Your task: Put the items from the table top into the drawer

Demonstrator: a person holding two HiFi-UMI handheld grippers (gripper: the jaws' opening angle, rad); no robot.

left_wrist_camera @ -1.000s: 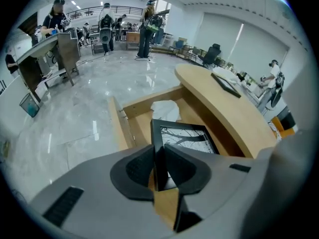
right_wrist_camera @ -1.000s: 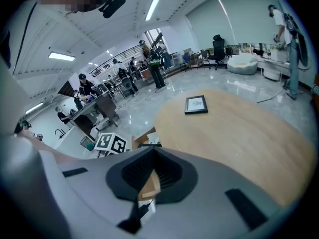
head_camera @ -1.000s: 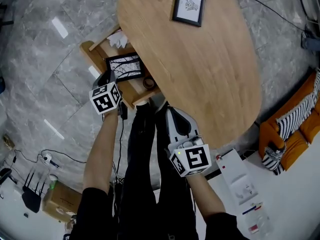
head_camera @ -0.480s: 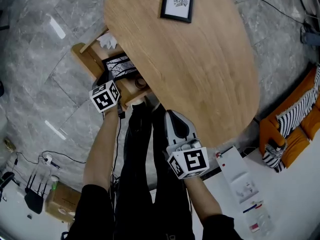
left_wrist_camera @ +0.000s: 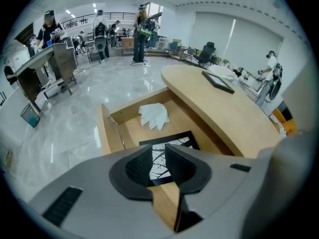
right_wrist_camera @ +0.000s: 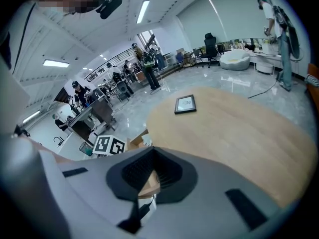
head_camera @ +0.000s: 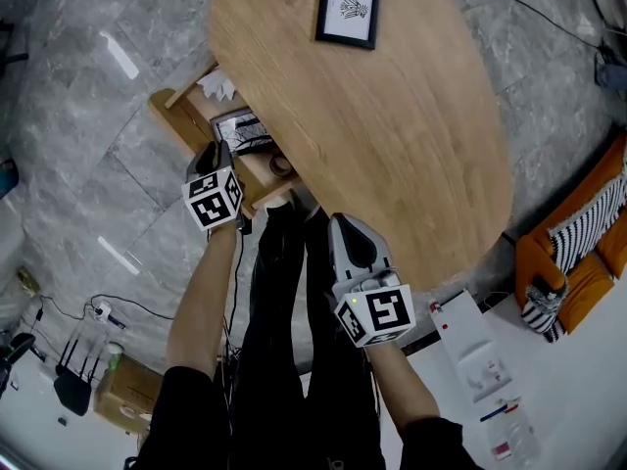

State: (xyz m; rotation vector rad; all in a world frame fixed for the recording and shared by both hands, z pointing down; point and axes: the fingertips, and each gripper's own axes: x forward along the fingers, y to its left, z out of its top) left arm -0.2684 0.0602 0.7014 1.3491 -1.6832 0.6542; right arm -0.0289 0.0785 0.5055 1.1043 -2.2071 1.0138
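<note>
Left gripper, whose jaws we have just been opening, is hovering spread and empty, with the picture frame lying just below it in the drawer.

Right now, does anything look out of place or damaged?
Nothing broken or spilled. Only a crumpled white tissue lies loose in the open drawer, beyond the frame.

1. Floor: glossy grey marble-look tiles, light strips reflected.
2. Ceiling: white, strip lights on.
3. Far wall: tall windows with pale blinds; black office chair nearby.
4. Orange sofa at right edge.
5. Cardboard box on floor.
</note>
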